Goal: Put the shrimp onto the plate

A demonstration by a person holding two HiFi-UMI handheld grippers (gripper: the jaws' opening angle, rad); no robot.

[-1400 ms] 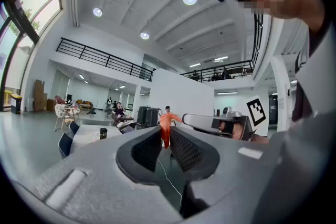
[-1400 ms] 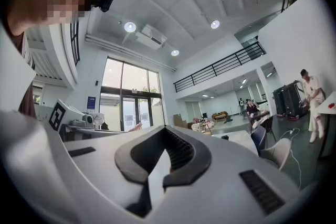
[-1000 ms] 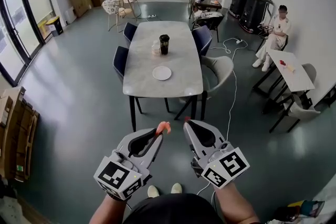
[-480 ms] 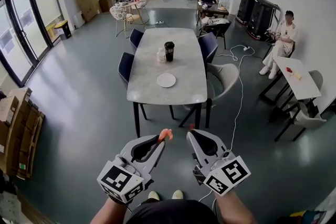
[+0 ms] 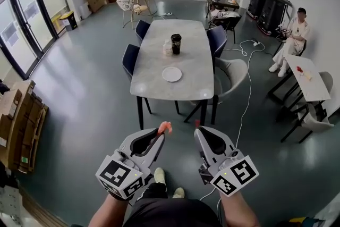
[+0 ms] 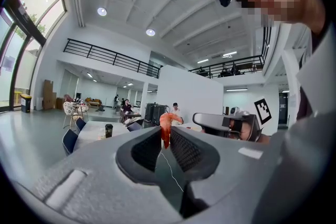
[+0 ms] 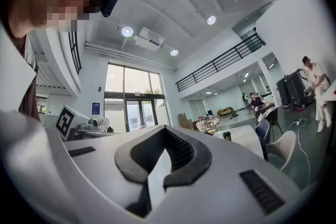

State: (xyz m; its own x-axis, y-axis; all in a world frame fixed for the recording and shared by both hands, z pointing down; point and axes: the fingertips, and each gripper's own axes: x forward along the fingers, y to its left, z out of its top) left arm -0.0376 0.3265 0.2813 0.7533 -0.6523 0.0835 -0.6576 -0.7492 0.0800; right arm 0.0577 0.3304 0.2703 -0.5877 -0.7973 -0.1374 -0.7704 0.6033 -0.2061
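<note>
A small orange-pink shrimp point(image 5: 165, 126) sticks up from the tips of my left gripper point(image 5: 161, 133), which is shut on it. In the left gripper view the shrimp point(image 6: 165, 128) stands pinched between the closed jaws of the left gripper point(image 6: 164, 135). My right gripper point(image 5: 197, 127) is held beside it, jaws shut with nothing between them point(image 7: 167, 132). The white plate point(image 5: 171, 74) lies on the grey table point(image 5: 159, 82) some way ahead, bare. Both grippers are held low, well short of the table.
A black cup point(image 5: 176, 43) and a small jar point(image 5: 167, 49) stand beyond the plate. Dark blue chairs point(image 5: 129, 59) line the table's left side, a grey chair point(image 5: 229, 73) its right. A cable point(image 5: 244, 98) runs over the floor. A person point(image 5: 294, 34) sits at the right wall.
The table has drawn a little nearer and shifted right in the head view, and a foot has stepped forward. Both grippers keep their pose, the shrimp still held.
</note>
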